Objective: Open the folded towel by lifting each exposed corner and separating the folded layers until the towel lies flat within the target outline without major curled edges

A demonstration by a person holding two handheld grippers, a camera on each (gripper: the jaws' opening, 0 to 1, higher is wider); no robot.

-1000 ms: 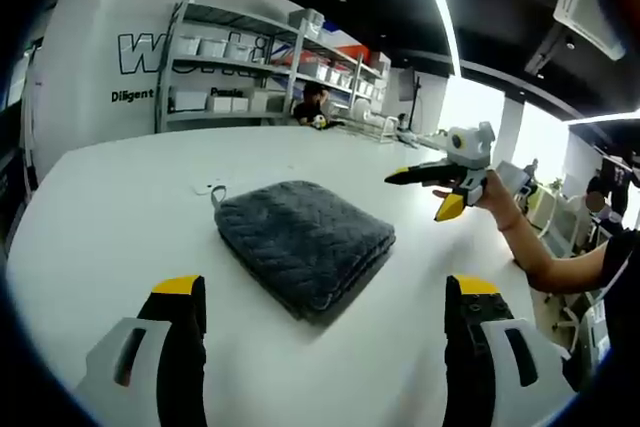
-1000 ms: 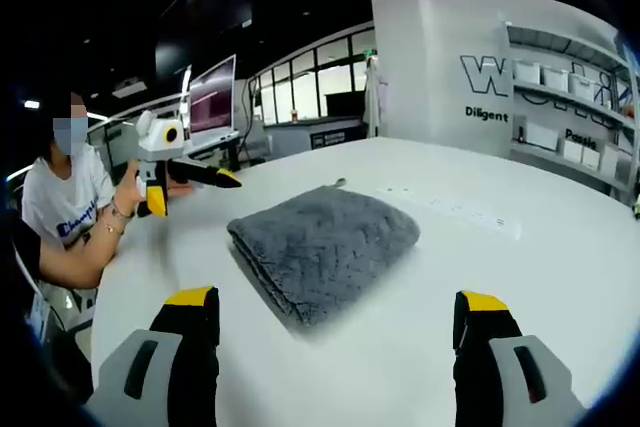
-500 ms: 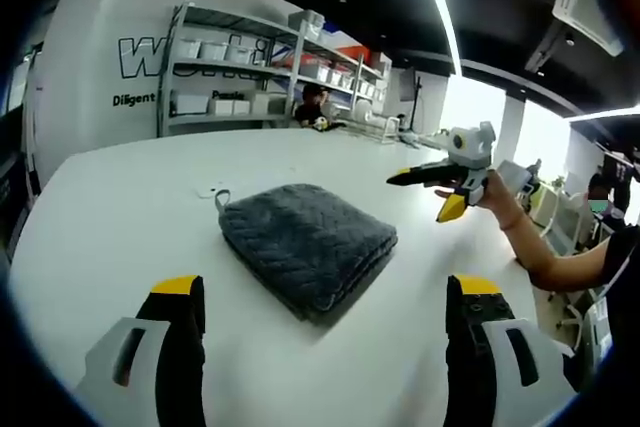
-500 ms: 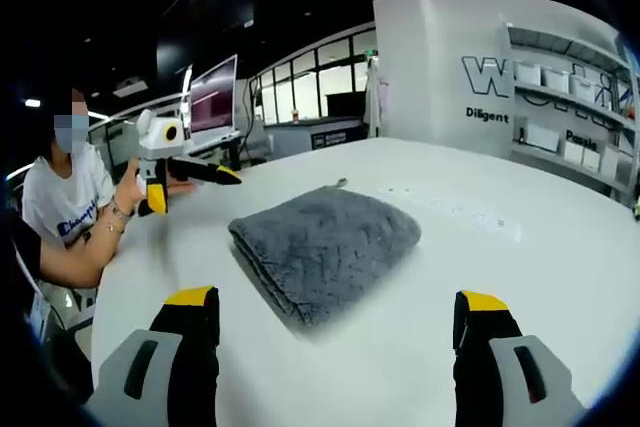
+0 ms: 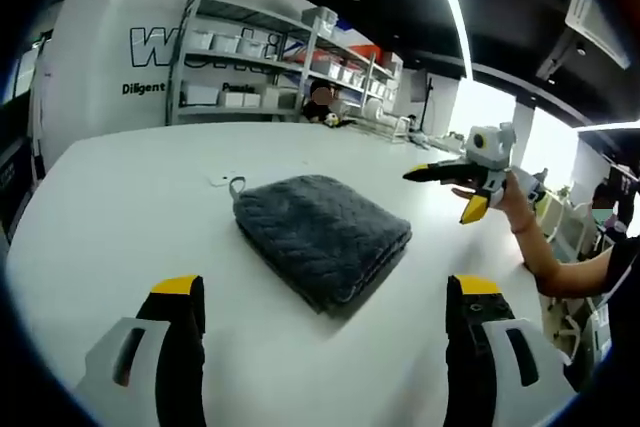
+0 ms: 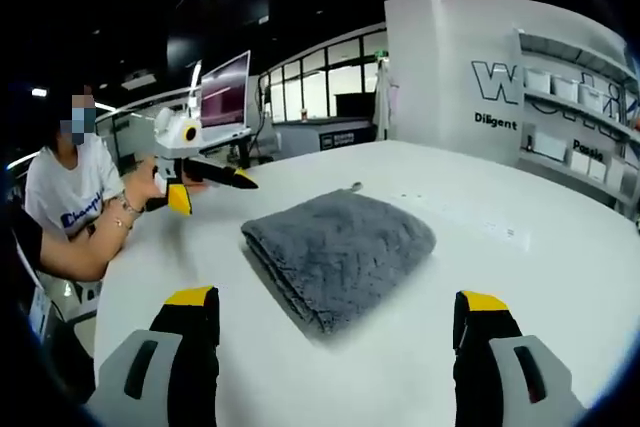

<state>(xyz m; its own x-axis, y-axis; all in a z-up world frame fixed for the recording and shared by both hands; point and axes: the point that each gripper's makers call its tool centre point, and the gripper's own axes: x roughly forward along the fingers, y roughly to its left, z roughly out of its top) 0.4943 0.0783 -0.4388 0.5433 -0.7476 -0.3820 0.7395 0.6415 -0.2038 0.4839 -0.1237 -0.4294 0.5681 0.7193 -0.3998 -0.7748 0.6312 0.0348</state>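
- The folded grey towel (image 5: 322,238) lies untouched near the middle of the white worktop (image 5: 120,197), a small hanging loop (image 5: 237,186) poking out at its far-left corner.
- The left hand-held gripper (image 5: 322,312) hovers short of the towel with jaws spread wide, holding nothing.
- The right hand-held gripper (image 6: 330,315) likewise stands wide and empty, apart from the towel.
- The towel looks plush, soft and light; it should drape and sag when lifted, not slide stiffly.
- Judged best hold: pinch only the top layer at a near exposed corner, then peel it back.
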